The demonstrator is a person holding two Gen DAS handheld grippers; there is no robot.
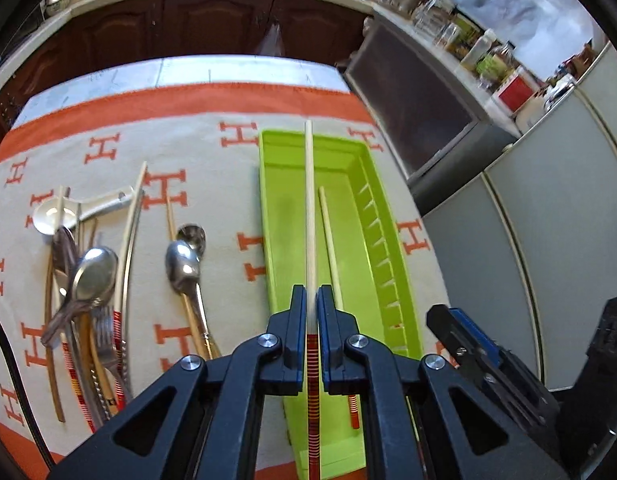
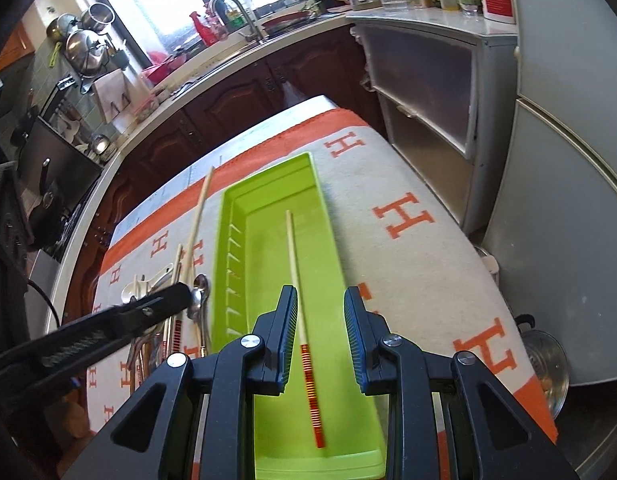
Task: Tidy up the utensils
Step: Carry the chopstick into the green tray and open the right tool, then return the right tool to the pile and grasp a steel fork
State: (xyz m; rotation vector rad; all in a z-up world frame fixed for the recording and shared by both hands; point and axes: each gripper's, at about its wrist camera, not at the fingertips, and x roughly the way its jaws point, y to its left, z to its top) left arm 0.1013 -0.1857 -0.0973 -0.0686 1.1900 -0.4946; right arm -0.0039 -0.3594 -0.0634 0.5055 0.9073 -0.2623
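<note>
Kitchen tablecloth (image 1: pixel 212 152) | left gripper (image 1: pixel 312 300) clamps chopstick (image 1: pixel 309 200) | spoon pile (image 1: pixel 84 280) handles overlapped

Layout relative to the tray (image 1: pixel 276 208), which lies lengthwise on the cloth-covered desk (image 1: pixel 212 200). One chopstick (image 2: pixel 298 280) rests inside the tray, along its length. A second chopstick (image 1: pixel 309 208) sits above the tray, clamped between the jaws of the left gripper (image 1: pixel 312 300). Left of the tray: two spoons (image 1: pixel 186 260) just beside it, then a heap of cutlery (image 1: pixel 88 292) farther left, with a ladle-shaped spoon (image 1: pixel 56 216) at its far end. The right gripper (image 2: pixel 320 308) hangs over the tray's near half, jaws apart, straddling the resting chopstick. Beyond the desk's far edge stands a kitchen counter (image 2: pixel 212 68).
</note>
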